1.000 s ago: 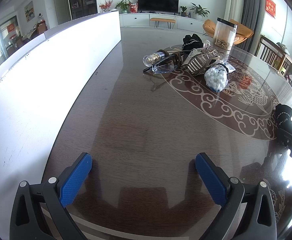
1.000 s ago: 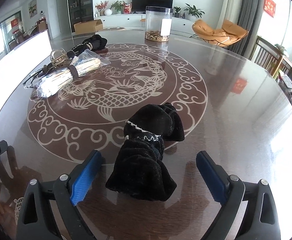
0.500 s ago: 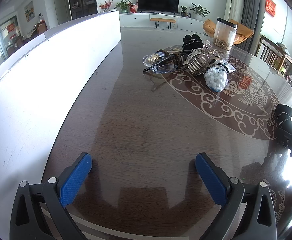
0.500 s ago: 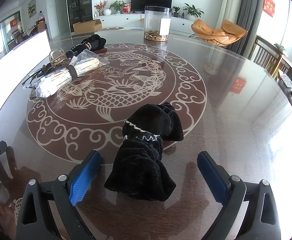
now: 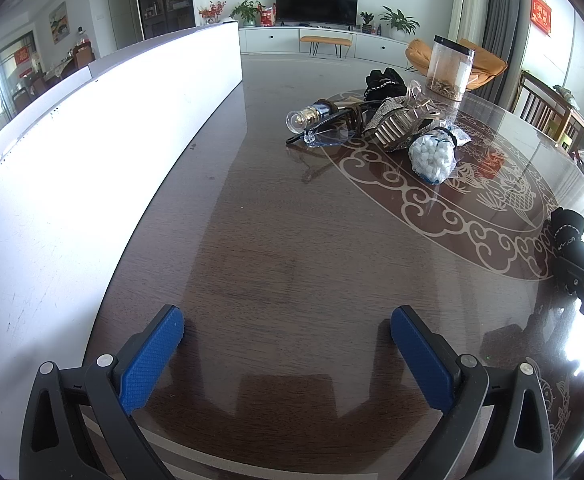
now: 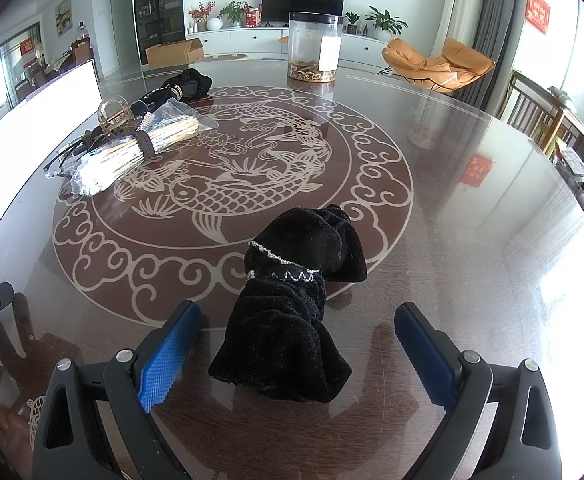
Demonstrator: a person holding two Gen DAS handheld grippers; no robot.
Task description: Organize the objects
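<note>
A black fuzzy scrunchie with a beaded trim [image 6: 292, 304] lies on the glass table between the blue pads of my right gripper [image 6: 298, 354], which is open around it without touching. It also shows at the right edge of the left wrist view [image 5: 568, 228]. My left gripper [image 5: 287, 354] is open and empty over bare table. A pile lies farther off: a bag of cotton swabs [image 6: 131, 152], glasses [image 5: 324, 134], a small bottle [image 5: 312, 116], a hair claw [image 5: 396, 124], a bag of white balls [image 5: 432, 156] and a second black scrunchie [image 6: 187, 82].
A long white box [image 5: 91, 160] runs along the table's left side. A clear jar with a label [image 6: 314, 52] stands at the far side of the round table. Chairs and an orange lounge seat [image 6: 440, 62] stand beyond the table's edge.
My right gripper has eased slightly back from the black scrunchie. The left gripper has not moved.
</note>
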